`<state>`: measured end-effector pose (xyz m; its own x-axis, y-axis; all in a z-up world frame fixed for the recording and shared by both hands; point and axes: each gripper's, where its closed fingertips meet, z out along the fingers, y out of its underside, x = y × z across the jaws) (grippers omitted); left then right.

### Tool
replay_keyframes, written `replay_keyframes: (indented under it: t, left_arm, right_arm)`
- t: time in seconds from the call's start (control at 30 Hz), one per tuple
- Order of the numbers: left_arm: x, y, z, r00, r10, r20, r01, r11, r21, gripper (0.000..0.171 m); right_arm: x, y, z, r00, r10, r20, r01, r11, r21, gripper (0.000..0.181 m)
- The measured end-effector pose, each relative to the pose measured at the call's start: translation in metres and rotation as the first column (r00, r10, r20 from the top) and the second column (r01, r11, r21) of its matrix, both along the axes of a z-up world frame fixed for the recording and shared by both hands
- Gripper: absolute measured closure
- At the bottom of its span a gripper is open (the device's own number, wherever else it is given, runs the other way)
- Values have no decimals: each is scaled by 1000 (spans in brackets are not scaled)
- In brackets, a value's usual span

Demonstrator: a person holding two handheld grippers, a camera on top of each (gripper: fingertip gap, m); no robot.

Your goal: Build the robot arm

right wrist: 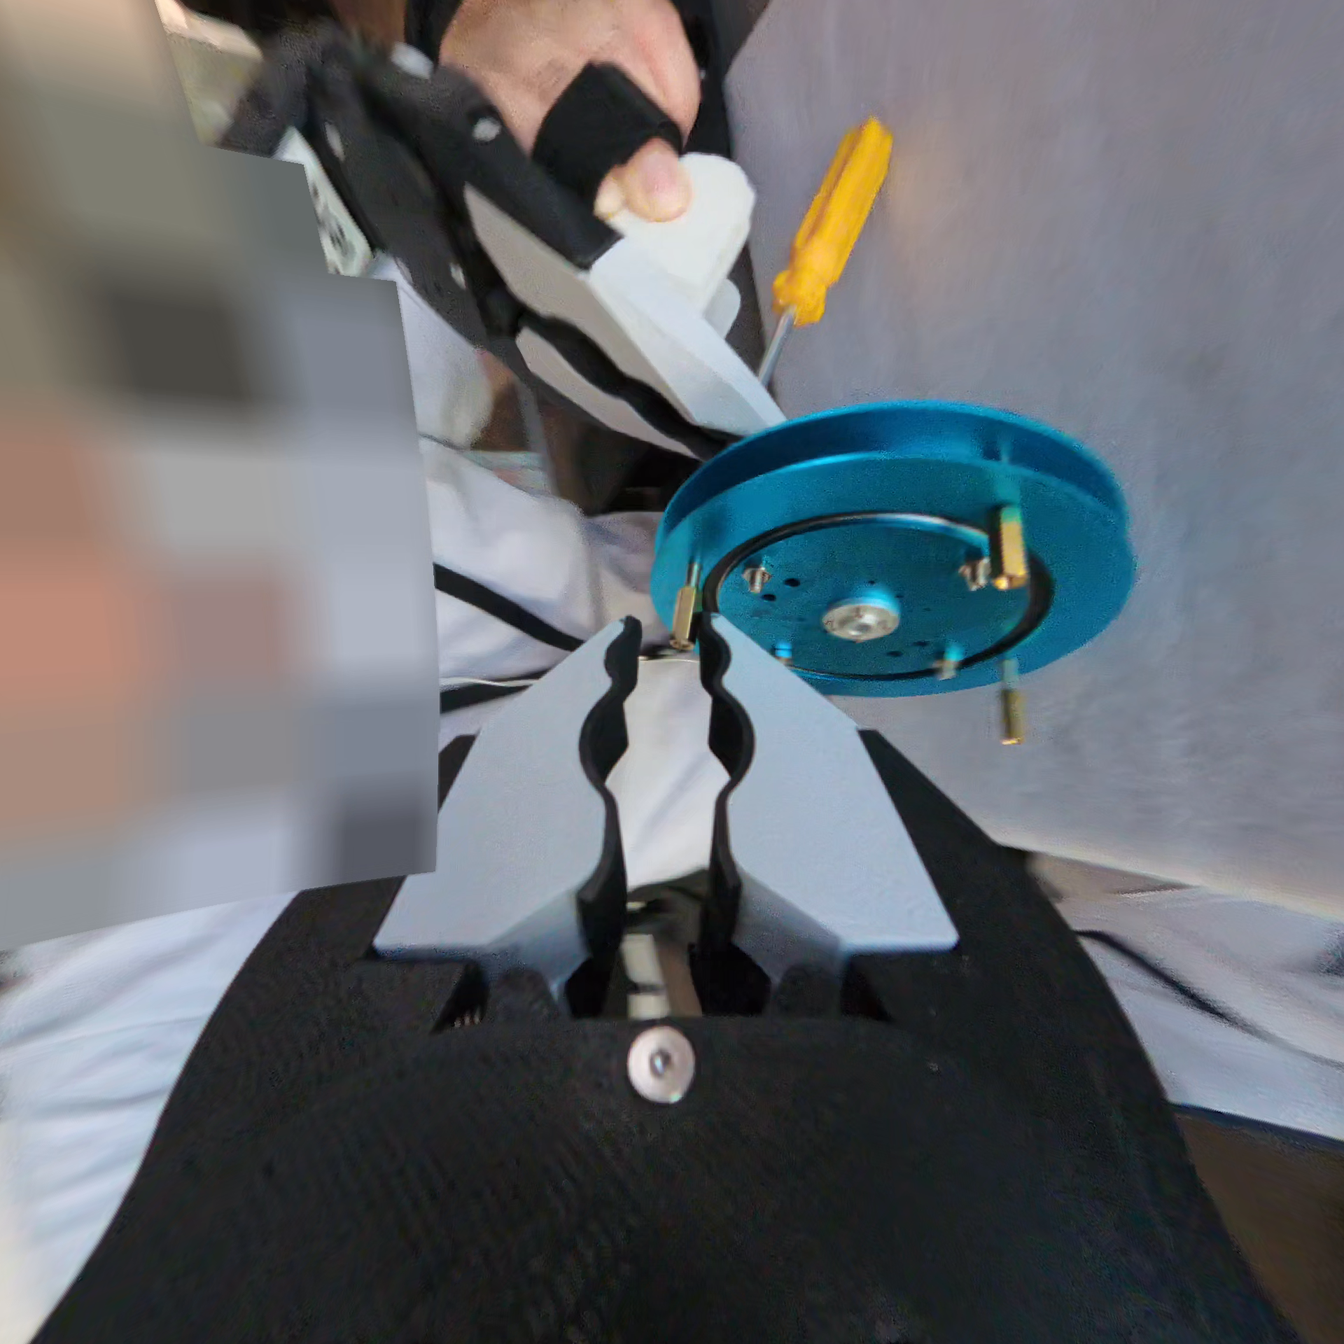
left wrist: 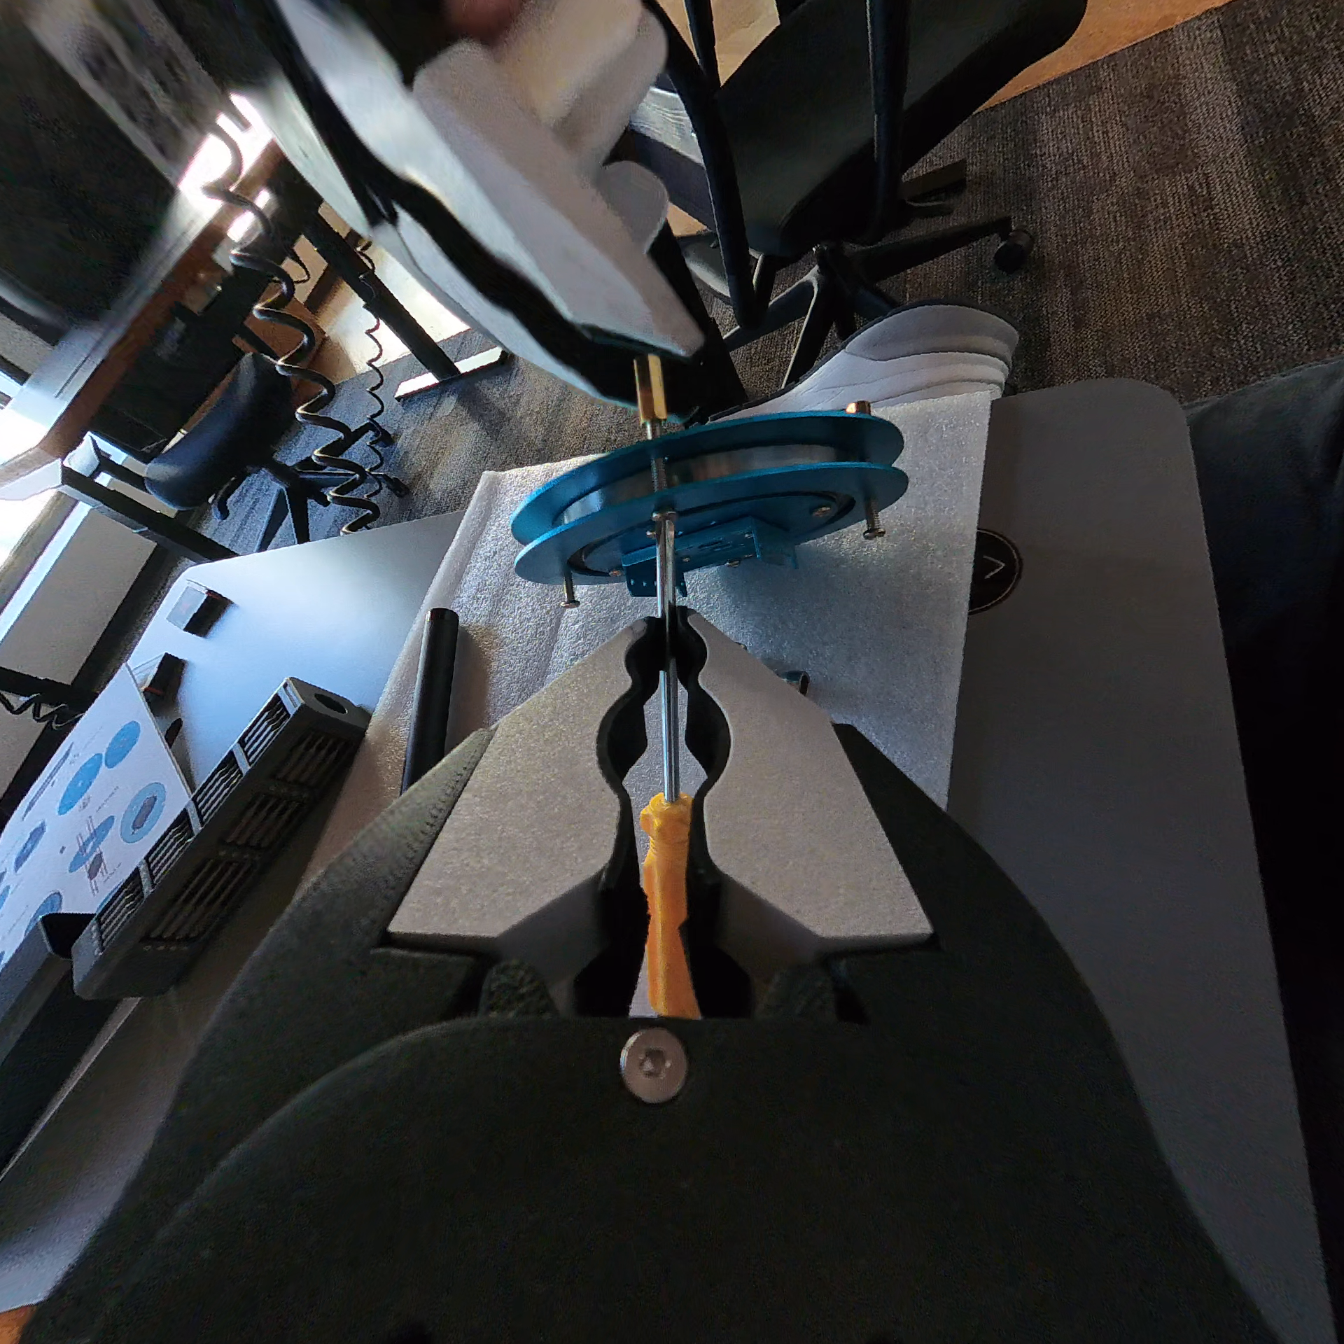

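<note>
The left claw (left wrist: 668, 625) is pinching a yellow-handled screwdriver (left wrist: 669, 902), its shaft running up the middle of the frame to a screw under the blue disc assembly (left wrist: 716, 502), which hangs above the white foam sheet (left wrist: 836, 618) on the counter (left wrist: 1091, 727). At centre frame, the right claw (right wrist: 669, 631) grips a brass standoff (right wrist: 686, 607) at the disc's lower left rim.

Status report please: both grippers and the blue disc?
Left hand-held gripper shut on screwdriver. Right hand-held gripper pinching brass standoff. Blue disc assembly raised; nothing blocking.
</note>
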<state>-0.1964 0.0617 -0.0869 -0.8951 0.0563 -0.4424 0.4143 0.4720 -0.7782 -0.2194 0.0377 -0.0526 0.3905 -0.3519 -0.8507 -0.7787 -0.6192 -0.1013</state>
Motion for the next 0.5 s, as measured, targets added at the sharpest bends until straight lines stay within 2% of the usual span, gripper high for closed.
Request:
replay_keyframes:
  t: [0.03,0.07,0.1,0.13,0.2,0.23,0.27,0.3,0.33,0.43,0.5]
  left_arm:
    - [0,0,0,1000,-1,-4,1,1000,0,169]
    - [0,0,0,1000,-1,-6,1,1000,-1,169]
    - [0,0,0,1000,-1,-6,1,1000,-1,169]
    - [0,0,0,1000,-2,-6,2,1000,-1,169]
    - [0,0,0,1000,-1,-12,1,1000,-2,169]
    - [0,0,0,1000,-2,-14,2,1000,-1,169]
    - [0,0,0,1000,-1,-15,1,1000,-1,169]
    - [0,-1,0,1000,-1,-16,1,1000,-2,169]
    - [0,-1,0,1000,-1,-18,1,1000,-2,169]
    - [-1,-1,0,1000,-1,-21,1,1000,-3,169]
    - [-1,-1,0,1000,-2,-20,1,1000,-2,169]
  right_arm:
    - [2,-2,-1,986,53,156,-52,999,-10,164]
    - [5,-3,-1,939,99,330,-98,995,-19,154]
    - [4,-1,4,859,144,491,-158,987,-13,150]
    - [3,-2,7,740,195,644,-222,974,-40,150]
    - [7,-5,10,400,261,879,-284,947,-152,149]
    - [9,-6,11,232,284,931,-290,933,-212,151]
    - [9,-4,11,112,289,951,-290,925,-247,158]
    - [7,-3,8,55,290,955,-293,919,-262,161]
    - [9,-2,4,38,292,956,-273,923,-272,163]
    - [17,-5,-6,11,307,952,-233,926,-296,171]
    - [15,-2,-3,10,282,959,-254,929,-271,177]
